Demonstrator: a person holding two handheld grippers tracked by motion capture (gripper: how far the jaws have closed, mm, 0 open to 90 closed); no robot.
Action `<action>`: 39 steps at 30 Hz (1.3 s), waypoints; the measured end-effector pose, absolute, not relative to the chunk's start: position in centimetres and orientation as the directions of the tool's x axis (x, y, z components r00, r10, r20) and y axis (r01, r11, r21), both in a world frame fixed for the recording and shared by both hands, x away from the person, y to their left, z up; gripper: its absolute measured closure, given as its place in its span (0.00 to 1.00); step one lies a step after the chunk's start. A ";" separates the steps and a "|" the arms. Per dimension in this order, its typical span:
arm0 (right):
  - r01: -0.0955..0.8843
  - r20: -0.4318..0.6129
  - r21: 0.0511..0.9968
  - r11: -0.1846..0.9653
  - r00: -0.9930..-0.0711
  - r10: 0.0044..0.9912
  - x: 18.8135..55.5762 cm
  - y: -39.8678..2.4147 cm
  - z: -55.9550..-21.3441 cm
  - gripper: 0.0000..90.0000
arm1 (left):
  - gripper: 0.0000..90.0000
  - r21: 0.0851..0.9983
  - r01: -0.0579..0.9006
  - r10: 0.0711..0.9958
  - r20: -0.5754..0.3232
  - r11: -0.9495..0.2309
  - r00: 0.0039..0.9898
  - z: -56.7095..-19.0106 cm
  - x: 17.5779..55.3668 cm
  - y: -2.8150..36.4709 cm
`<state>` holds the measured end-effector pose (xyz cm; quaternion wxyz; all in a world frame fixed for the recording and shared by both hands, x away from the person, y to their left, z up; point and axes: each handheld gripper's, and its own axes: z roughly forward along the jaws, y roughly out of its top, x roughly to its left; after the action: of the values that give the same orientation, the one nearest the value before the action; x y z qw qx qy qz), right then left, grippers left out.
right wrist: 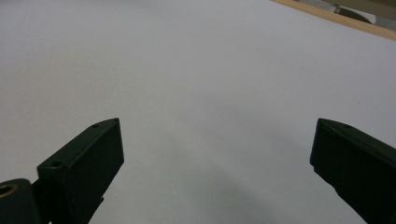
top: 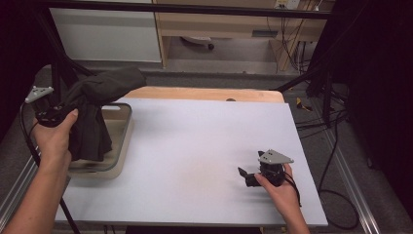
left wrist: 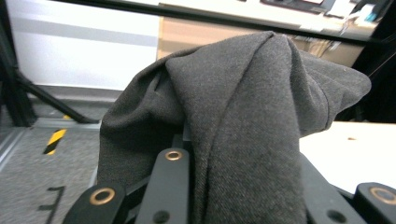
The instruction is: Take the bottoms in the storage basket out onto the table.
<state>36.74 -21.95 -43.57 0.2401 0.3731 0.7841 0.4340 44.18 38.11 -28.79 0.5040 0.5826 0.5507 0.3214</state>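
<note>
The left tool [top: 48,114] is clamped on a dark grey cloth [top: 97,105], held raised so it hangs clear above the glass tray [top: 124,131] at the worktop's [top: 195,146] left edge. The right tool [top: 251,178] rests low, jaws wide, empty, apparently in reserve.

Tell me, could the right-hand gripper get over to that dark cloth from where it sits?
Probably yes. The right gripper rests open on the white table, with bare tabletop between it and the dark cloth that the left gripper holds above the glass tray.
</note>
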 end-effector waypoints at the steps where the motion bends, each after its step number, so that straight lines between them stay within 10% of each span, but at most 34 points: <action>1: 0.377 -0.052 0.859 0.345 -0.606 0.794 36.7 -22.0 -43.6 0.04 | 0.83 0.940 0.314 0.961 -0.198 0.130 0.194 -28.4 44.1 38.1; 39: 0.375 -0.053 0.862 0.341 -0.603 0.796 36.7 -22.0 -43.5 0.04 | 0.83 0.922 0.358 0.829 -0.313 0.149 0.463 -21.1 44.4 27.6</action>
<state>36.68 -21.98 -43.46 0.2421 0.3741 0.7824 0.4351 44.42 27.56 -21.08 0.5882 0.6207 0.4780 0.2005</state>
